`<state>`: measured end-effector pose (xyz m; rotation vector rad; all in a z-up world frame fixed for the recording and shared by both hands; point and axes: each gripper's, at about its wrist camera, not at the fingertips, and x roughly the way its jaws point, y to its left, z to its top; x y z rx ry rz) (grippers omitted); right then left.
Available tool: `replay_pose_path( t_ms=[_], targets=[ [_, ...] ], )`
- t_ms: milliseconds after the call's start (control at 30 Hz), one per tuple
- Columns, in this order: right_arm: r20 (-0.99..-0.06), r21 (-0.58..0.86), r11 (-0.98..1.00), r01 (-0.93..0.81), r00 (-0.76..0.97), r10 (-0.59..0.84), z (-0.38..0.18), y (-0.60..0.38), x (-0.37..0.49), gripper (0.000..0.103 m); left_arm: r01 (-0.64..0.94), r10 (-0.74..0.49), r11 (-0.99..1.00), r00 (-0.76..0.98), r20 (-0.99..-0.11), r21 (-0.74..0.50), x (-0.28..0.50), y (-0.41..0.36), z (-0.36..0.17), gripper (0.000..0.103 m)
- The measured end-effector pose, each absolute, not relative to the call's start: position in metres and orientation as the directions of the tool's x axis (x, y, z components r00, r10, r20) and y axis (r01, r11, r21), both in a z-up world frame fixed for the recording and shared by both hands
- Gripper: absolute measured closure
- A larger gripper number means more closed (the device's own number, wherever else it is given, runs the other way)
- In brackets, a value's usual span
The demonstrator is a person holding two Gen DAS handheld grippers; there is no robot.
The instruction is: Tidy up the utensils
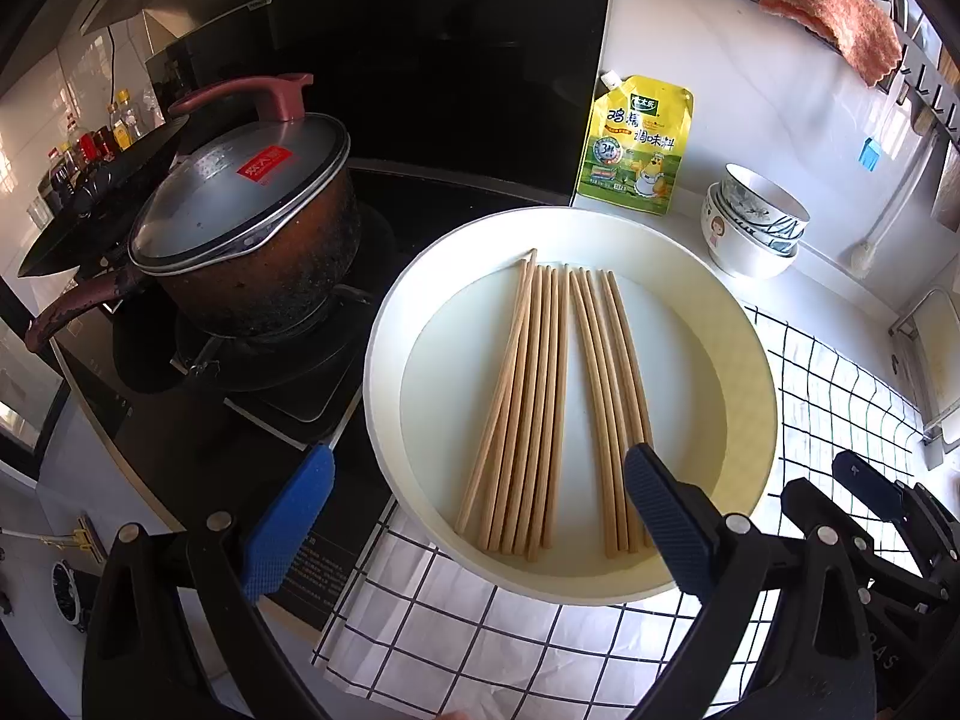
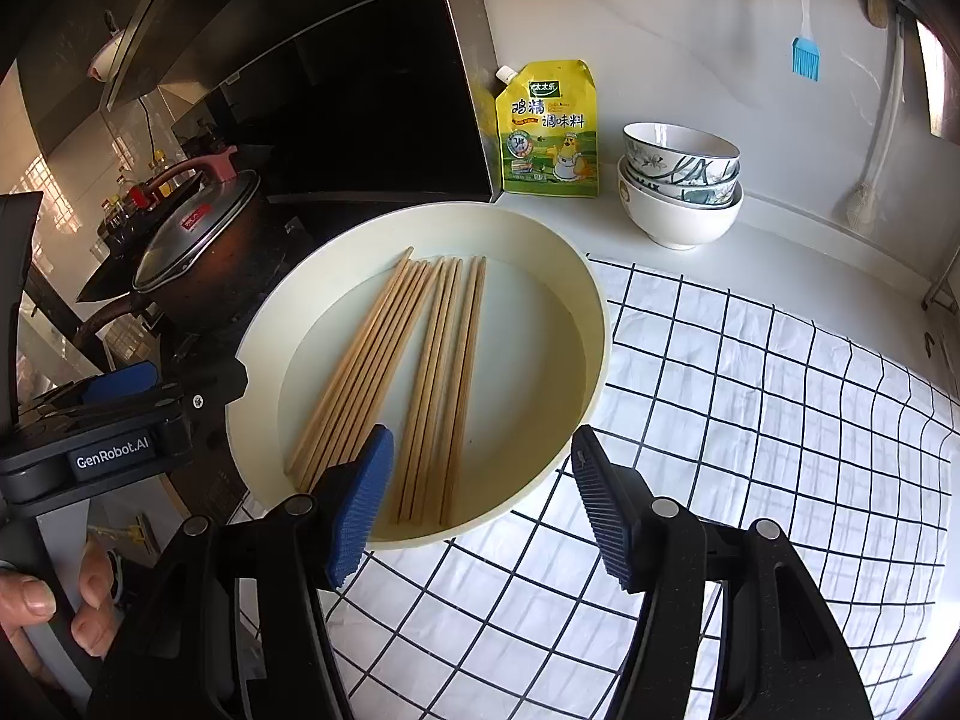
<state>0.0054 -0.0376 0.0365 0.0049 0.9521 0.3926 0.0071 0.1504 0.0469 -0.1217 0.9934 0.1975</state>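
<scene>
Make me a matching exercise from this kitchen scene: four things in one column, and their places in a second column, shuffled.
Things
1. chopsticks
2. seasoning pouch
3. stacked bowls
4. lidded pot

Places
A. on the stove
B. leaning against the wall, behind the round tray
C. lying inside the round tray
D. on the counter, right of the pouch

Pairs: 1-C, 2-B, 3-D, 4-A

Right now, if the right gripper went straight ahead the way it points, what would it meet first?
Probably the near rim of the cream tray, with the right-hand bundle of chopsticks lying just past it. The right gripper is open and empty; depth is uncertain.
</scene>
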Motion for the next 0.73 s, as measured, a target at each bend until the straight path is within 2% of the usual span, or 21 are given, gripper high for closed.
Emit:
replay_pose_path(
  t_ms=[733],
  targets=[
    [-0.792,0.167,0.929,-0.329,0.517,0.325,0.0368,-0.0341,0.0015,0.044,-0.22,0.105,0.975,0.525,-0.845,-0.016,0.0048,0.1479,0.0467,0.007]
  ],
)
